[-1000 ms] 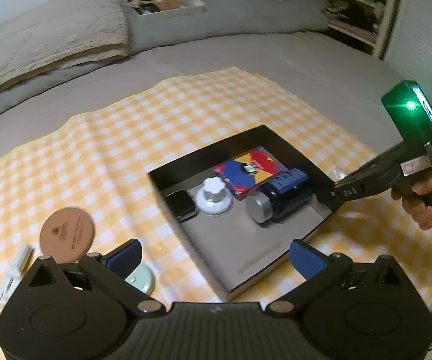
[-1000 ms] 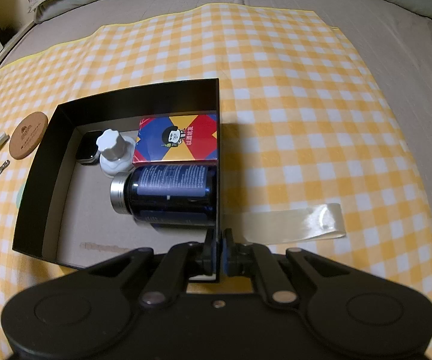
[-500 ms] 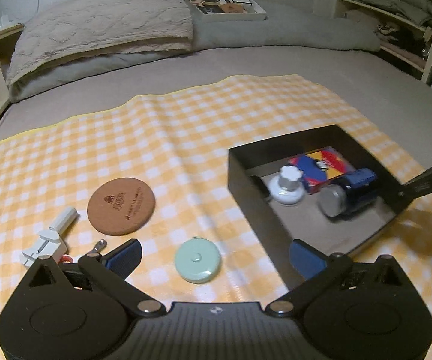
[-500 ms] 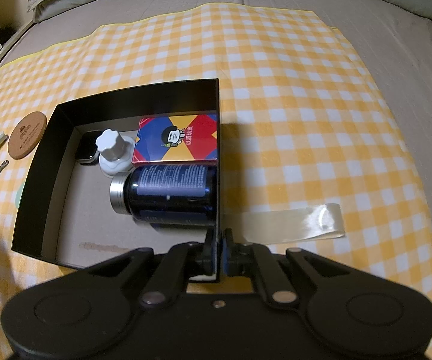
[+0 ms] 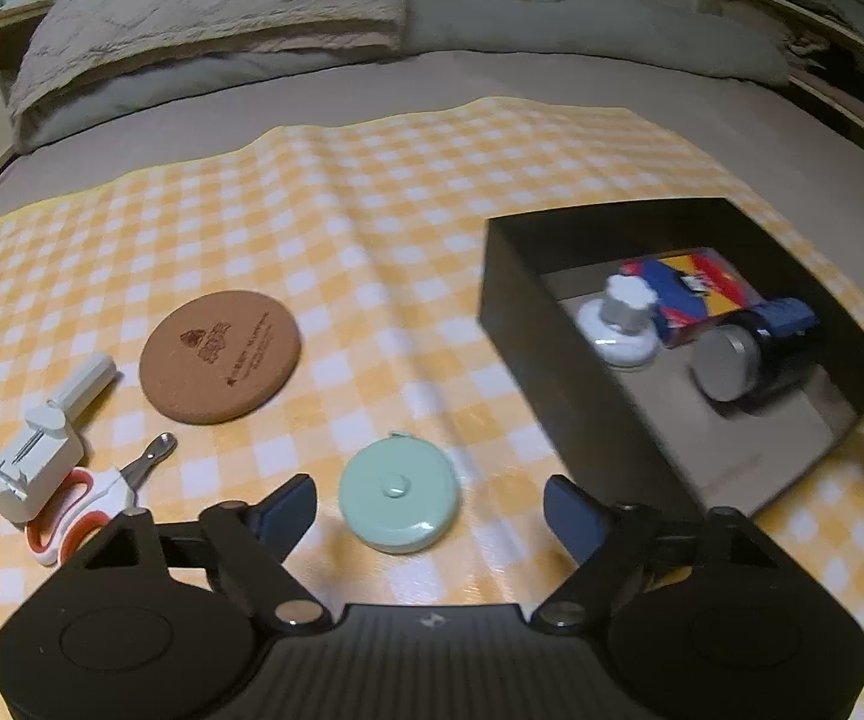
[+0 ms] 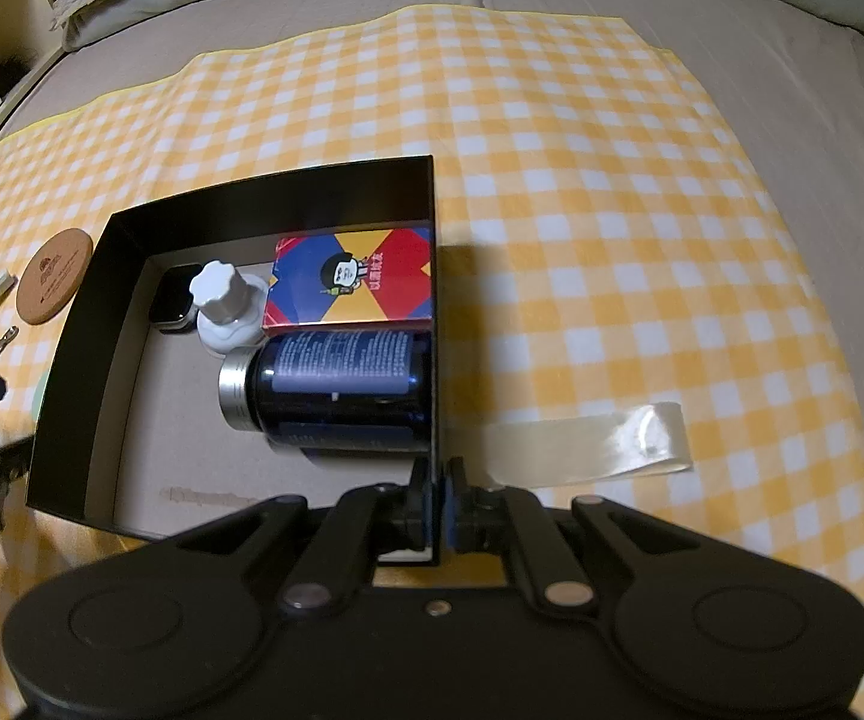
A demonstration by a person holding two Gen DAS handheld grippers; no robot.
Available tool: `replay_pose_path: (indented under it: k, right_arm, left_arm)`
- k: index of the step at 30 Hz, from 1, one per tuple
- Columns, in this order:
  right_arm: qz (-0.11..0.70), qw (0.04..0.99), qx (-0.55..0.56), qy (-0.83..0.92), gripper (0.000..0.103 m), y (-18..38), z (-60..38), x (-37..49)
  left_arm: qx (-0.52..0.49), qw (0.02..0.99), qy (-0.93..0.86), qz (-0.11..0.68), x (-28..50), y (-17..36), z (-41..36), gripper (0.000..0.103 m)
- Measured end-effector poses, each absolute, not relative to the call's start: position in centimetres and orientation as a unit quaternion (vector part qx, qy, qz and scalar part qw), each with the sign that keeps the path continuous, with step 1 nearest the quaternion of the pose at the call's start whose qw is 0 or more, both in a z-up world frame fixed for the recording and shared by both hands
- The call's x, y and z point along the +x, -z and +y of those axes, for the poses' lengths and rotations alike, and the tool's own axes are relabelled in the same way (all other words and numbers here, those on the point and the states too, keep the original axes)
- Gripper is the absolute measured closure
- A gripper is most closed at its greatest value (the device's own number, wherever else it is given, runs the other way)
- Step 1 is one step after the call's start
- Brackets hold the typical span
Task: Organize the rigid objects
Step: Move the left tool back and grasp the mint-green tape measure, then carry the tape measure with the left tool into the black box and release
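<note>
Both right tongs (image 6: 437,501) pinch the black box's (image 6: 90,324) near wall edge.

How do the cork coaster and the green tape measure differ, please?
The coaster is brown, thin and flat, with a printed logo; the tape measure is mint green, thicker and plain, with a centre button. The coaster looks wider and lies farther from the open left tool; the tape measure sits just ahead, between its fingers. Both are round and lie flat on the checked cloth, outside the black box.
</note>
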State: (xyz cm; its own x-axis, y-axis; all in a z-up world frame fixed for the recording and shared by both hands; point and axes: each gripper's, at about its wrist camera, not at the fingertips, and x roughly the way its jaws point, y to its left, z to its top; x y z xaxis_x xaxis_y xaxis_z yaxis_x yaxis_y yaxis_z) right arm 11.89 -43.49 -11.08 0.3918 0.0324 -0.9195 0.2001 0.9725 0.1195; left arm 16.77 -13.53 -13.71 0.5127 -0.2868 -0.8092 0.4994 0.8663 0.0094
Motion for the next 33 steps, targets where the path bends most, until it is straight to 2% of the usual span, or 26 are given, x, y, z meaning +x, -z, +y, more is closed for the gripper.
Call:
replay_pose_path:
  k: [5,8,13,23,33]
  right_arm:
    - [0.552,0.826,0.106,0.051,0.098,11.5,-44.2,11.7]
    - [0.554,0.824,0.104,0.052,0.098,11.9,-44.3,11.4]
    - [0.558,0.822,0.102,0.054,0.098,12.2,-44.3,10.9]
    - [0.559,0.821,0.101,0.055,0.098,12.3,-43.8,11.1]
    - [0.56,0.821,0.1,0.056,0.098,12.3,-43.5,11.4]
  left_arm:
    - [0.123,0.861,0.216,0.443,17.7,15.0,-13.0,0.035]
    - [0.111,0.861,0.221,0.445,18.1,15.4,-12.7,0.038]
    - [0.092,0.857,0.229,0.451,18.2,15.4,-12.8,0.052]
    - [0.076,0.861,0.218,0.454,18.2,15.0,-12.7,0.052]
    - [0.07,0.894,0.257,0.359,15.4,9.9,-14.7,0.052]
